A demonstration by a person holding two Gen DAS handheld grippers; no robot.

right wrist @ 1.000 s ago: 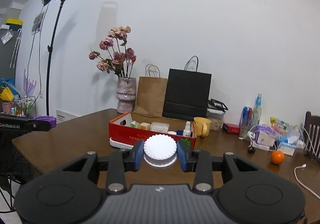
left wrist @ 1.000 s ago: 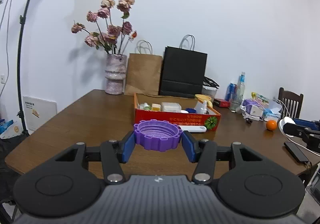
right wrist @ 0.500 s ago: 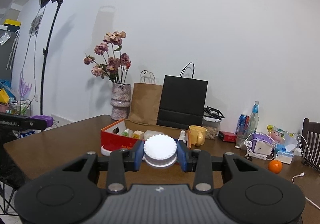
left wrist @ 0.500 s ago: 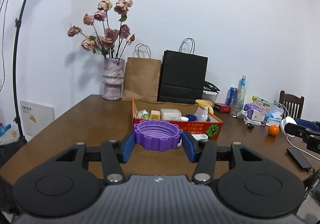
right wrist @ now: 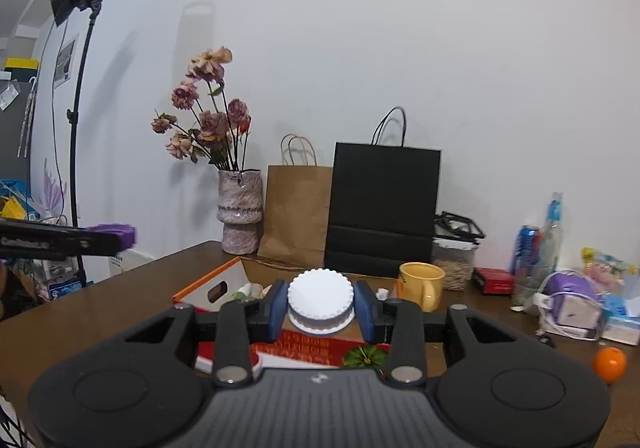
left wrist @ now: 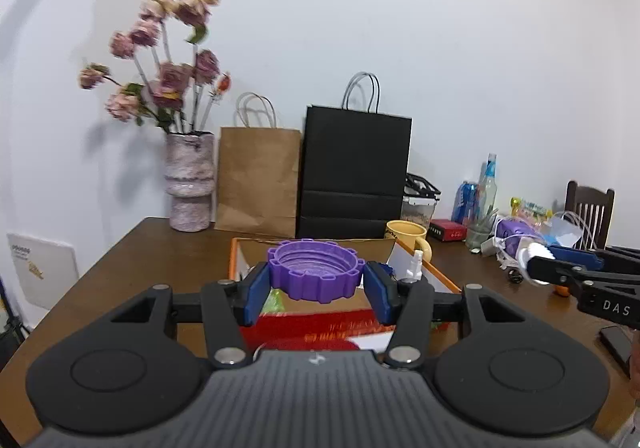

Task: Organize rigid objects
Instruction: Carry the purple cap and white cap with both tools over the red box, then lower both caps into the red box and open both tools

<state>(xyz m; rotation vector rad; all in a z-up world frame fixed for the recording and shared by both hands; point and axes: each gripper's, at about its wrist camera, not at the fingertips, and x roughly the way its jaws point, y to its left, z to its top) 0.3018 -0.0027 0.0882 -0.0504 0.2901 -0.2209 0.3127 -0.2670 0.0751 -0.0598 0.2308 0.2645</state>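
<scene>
Purple ring (left wrist: 316,268) clamped in left gripper (left wrist: 316,290), white cap (right wrist: 321,304) in right gripper (right wrist: 321,308), both just short of red box (left wrist: 320,322) ahead, below.

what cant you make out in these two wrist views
- Left wrist view: most of the red box interior, hidden behind the purple lid and the left gripper.
- Right wrist view: the box contents, covered by the white lid and the right gripper.
- Both views: print on the box front, blurred.

purple lid (left wrist: 315,269), white lid (right wrist: 321,298), red box (left wrist: 320,326), yellow mug (right wrist: 422,285)
</scene>
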